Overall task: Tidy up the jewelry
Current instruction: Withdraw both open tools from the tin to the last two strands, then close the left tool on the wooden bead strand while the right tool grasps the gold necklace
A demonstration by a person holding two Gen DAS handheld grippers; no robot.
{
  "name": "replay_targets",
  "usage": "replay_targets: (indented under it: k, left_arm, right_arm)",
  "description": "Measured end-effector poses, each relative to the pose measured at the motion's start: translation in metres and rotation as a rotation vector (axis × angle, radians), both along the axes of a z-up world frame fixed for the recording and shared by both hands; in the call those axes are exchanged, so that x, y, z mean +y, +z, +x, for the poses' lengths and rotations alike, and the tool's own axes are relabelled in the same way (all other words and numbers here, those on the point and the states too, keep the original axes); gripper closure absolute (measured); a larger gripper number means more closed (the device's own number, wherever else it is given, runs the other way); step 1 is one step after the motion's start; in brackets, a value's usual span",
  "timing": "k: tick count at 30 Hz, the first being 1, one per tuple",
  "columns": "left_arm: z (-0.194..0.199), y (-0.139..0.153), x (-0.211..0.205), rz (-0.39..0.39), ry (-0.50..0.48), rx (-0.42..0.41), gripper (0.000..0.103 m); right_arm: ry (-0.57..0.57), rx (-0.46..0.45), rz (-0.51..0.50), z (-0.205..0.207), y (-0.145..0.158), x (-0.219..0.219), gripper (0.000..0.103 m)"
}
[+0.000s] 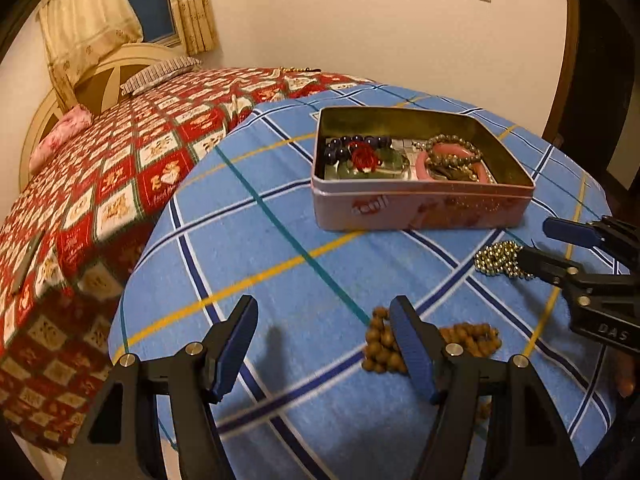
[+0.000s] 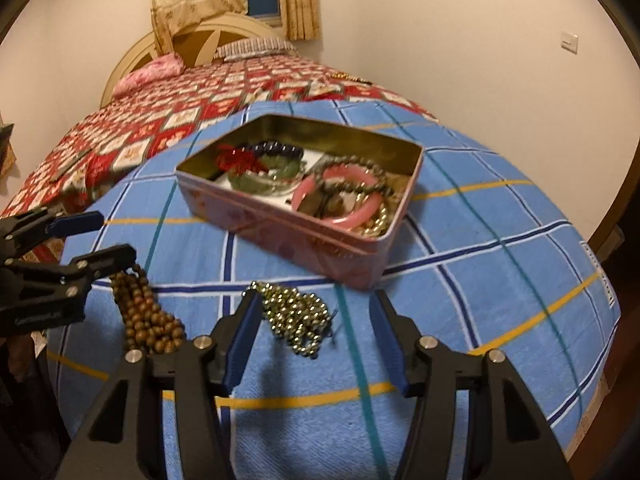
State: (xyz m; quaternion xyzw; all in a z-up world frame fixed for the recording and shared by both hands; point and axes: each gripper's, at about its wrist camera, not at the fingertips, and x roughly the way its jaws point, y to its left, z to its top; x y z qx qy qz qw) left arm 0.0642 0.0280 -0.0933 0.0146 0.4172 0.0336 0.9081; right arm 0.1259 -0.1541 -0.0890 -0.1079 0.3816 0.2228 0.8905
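A pink tin box point(image 1: 420, 210) point(image 2: 304, 240) stands open on the blue checked cloth point(image 1: 248, 240), holding bracelets, a pink bangle point(image 2: 340, 216) and a red flower piece. A brown wooden bead string point(image 1: 472, 338) point(image 2: 144, 316) lies in front of it. My left gripper point(image 1: 322, 312) point(image 2: 116, 236) is open, its right finger over that string, nothing pressed between the pads. A heap of gold beads point(image 2: 296, 314) point(image 1: 498, 260) lies between the fingers of my right gripper point(image 2: 316, 304) point(image 1: 534, 240), close to the left finger and apart from the right one. That gripper is open.
The cloth covers the near end of a bed with a red patterned quilt point(image 1: 120, 184), pillows and a round headboard point(image 2: 216, 34) at the far end. A curtained window and a pale wall stand behind. A fingertip point(image 1: 625, 384) shows at the right edge.
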Motion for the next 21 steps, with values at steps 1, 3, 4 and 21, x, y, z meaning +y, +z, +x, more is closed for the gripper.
replay_targets:
  k: [1, 3, 4, 21]
  left_arm:
    - [-0.002, 0.0, -0.001, -0.013, -0.001, 0.001, 0.034]
    - [-0.006, 0.0, -0.006, -0.029, -0.007, 0.007, 0.034]
    - [-0.006, -0.001, -0.007, -0.034, -0.013, 0.012, 0.034]
    - [0.015, -0.02, -0.013, -0.053, -0.008, 0.025, 0.034]
  right_arm:
    - [0.004, 0.007, -0.007, 0.0, -0.001, 0.001, 0.044]
    - [0.012, 0.012, -0.022, -0.001, -0.003, 0.003, 0.044]
    - [0.018, 0.014, -0.028, -0.001, -0.003, 0.004, 0.044]
    - [0.032, 0.104, -0.069, 0.008, -0.016, 0.011, 0.068]
